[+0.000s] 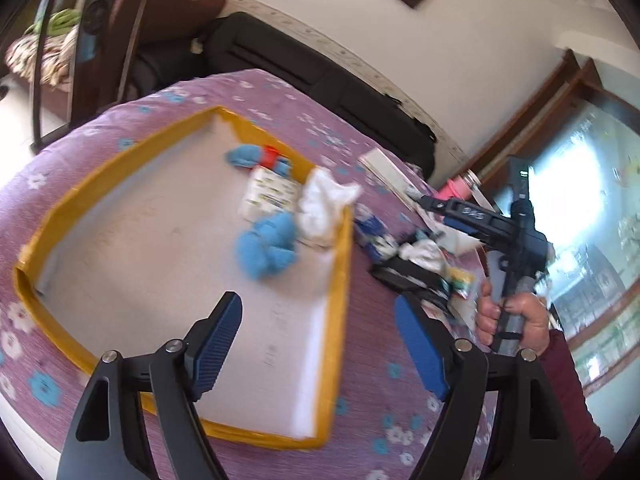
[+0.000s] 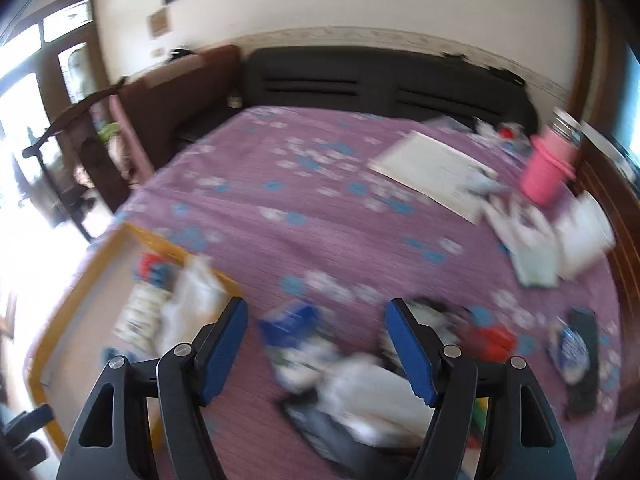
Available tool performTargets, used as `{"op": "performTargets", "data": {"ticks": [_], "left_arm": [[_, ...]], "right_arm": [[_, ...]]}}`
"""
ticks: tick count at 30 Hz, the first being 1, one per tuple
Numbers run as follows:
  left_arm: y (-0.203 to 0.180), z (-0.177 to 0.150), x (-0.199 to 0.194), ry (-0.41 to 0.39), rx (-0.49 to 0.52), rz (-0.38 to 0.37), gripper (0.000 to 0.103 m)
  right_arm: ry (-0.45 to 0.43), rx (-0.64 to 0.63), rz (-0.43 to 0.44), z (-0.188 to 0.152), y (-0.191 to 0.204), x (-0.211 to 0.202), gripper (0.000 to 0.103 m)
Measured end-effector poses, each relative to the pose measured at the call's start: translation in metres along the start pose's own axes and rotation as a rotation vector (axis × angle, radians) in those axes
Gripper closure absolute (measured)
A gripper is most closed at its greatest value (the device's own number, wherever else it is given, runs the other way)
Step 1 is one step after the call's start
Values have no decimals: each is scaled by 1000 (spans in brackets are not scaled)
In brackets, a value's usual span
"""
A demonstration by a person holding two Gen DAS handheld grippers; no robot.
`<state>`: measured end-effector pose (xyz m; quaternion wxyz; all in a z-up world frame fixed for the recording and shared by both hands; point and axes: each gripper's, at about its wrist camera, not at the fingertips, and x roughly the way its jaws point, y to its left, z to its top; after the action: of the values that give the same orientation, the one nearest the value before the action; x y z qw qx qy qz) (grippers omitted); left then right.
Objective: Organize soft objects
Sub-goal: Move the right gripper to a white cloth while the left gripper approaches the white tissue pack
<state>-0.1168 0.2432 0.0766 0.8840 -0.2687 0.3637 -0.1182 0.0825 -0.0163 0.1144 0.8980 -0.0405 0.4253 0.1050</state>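
A shallow yellow-rimmed tray (image 1: 340, 280) lies on the purple flowered bedspread. Inside it are a light blue fluffy cloth (image 1: 266, 246), a white crumpled cloth (image 1: 324, 204) at the rim, a printed tissue pack (image 1: 270, 194) and a blue and red soft item (image 1: 260, 158). My left gripper (image 1: 318, 344) hangs open over the tray's near right part, nothing between its blue pads. My right gripper (image 2: 316, 350) is open above a blurred heap with a blue packet (image 2: 292, 320) and a white cloth (image 2: 372, 384). A hand (image 1: 508, 320) holds the right gripper's body in the left wrist view.
Right of the tray (image 2: 132, 236) lies a clutter of small packets, a red item (image 2: 492, 336) and a dark flat case (image 2: 580, 364). A white booklet (image 2: 432, 168), a pink cup (image 2: 546, 172) and white bags sit farther right. A black headboard (image 2: 380, 80) lines the far edge.
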Motion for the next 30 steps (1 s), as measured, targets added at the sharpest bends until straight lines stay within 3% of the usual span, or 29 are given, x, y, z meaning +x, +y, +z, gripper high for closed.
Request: {"op": "performTargets", "data": {"ticks": [7,9,12,13,18,21,24,30], "left_arm": [[-34,-19,8,56,82,6,25],[-34,-20,6,54,83,15,25],[-30,-19,3,44,71,27,25],[-29,-19,4,44,66,27,25],[-32,-24,11,66,65,13,25],[-37,-29,16,85,78,9,25],[-43,-34,21,102,94,4,25],[-56,-42,20,112,145,6,25]], "right_arm": [[94,50,-49,-17,-32,26,28],[123,73,-12,-24,-34,32,29],[151,50,97,-38,-23,28,28],[180,34,216,-47,-17,24,28],[266,-16,617,-79,1,-5,27],[208,-75,565,-89,3,-30,27],[160,-87,386,-95,-2,-35,27],[158,-79,313,-103,0,-18,27]]}}
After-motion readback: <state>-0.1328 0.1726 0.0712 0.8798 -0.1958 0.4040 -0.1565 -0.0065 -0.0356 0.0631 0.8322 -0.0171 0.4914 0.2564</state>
